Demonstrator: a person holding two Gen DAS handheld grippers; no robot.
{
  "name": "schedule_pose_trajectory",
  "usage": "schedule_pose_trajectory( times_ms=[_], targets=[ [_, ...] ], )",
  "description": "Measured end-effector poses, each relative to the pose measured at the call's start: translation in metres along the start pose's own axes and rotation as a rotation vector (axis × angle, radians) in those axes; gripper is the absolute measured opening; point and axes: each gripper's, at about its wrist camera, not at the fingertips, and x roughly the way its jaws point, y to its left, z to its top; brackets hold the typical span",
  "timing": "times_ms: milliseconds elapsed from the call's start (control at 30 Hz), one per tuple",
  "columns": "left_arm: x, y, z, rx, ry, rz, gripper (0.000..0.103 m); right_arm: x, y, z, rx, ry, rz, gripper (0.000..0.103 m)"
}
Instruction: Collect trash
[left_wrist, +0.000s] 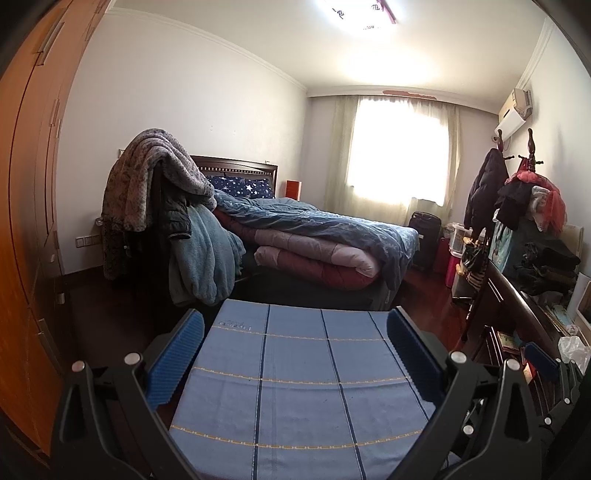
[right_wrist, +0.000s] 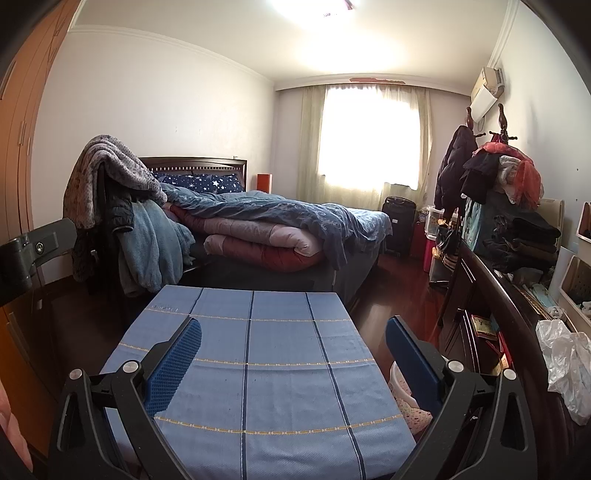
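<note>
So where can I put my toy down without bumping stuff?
The blue checked cloth on the table is bare from edge to edge, between both open claws: left claw, right claw. The dark sideboard on the right is crowded: crumpled plastic bag, folded clothes.

Bench (right_wrist: 258, 369): covered by a blue cloth (left_wrist: 295, 387) with dark blue stripes and yellow dotted cross-lines; nothing else visible lying on the cloth.

Bed (right_wrist: 354, 266): dark wooden headboard, star-print pillow (right_wrist: 199, 181), rumpled blue duvet (right_wrist: 280, 214), folded pink and red quilt (right_wrist: 258, 243).

Dark sideboard (right_wrist: 513, 295) along the right wall: crumpled clear plastic bag (right_wrist: 569, 362) at the near end, folded dark clothes (right_wrist: 524, 240) further back.

Floor (right_wrist: 391, 295): dark red wood; black suitcase (right_wrist: 399, 221) standing near the window.
</note>
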Motion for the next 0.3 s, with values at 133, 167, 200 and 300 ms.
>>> schedule_pose_trajectory(
  times_ms=[133,167,200,300],
  targets=[
    [-0.0011,0.0017,-0.0003,-0.009,-0.01,-0.001,0.1,-0.0003,-0.0003,-0.0001,0.001,0.0,0.001,0.099],
    [-0.0013,0.0024,-0.0004,-0.013,-0.011,-0.006,0.1,0.0,-0.0002,-0.0001,0.0,0.001,0.001,0.099],
    [-0.0015,0.0021,-0.0006,-0.014,-0.009,-0.007,0.1,-0.0001,-0.0003,-0.0001,0.001,0.001,0.002,0.099],
    [0.001,0.0015,-0.0005,-0.006,0.004,0.007,0.1,-0.0001,-0.0003,0.0,-0.001,0.001,0.001,0.099]
  ],
)
